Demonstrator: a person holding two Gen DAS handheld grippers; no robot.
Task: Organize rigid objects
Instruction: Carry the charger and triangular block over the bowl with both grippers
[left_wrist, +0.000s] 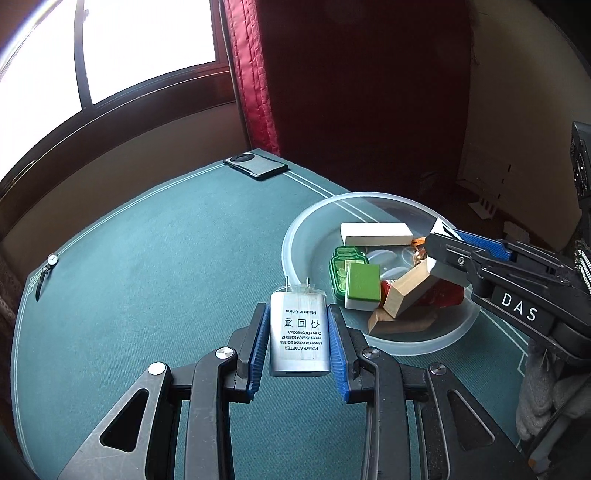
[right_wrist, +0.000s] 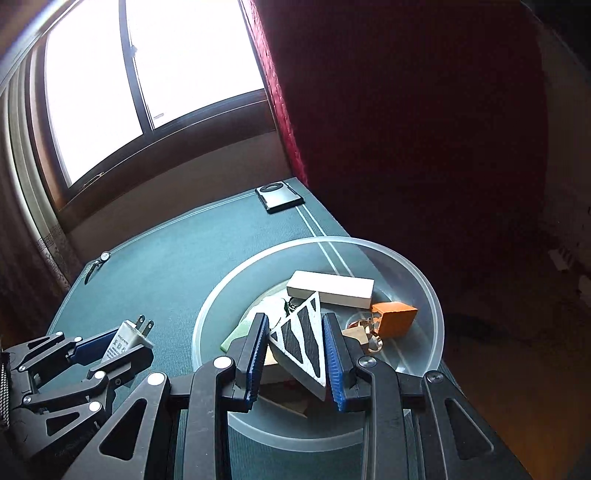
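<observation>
most pieces already sit in our bowl (right_wrist: 424, 295). our left claw (left_wrist: 298, 328) is clamped on the adapter (left_wrist: 299, 325), our right claw (right_wrist: 295, 354) on a striped wedge (right_wrist: 303, 343); both remain to drop in.

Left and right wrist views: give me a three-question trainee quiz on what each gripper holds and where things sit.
1. True or false: the left gripper is shut on the power adapter.
2. What does the right gripper hold? A) an orange block B) a black-and-white striped triangular block C) a phone
3. Fill in: the long white block lies inside the clear ____.

Key: 1 true. 2 B, the striped triangular block, held above the bowl. 3 bowl. The phone lies at the far edge of the green table.
</observation>
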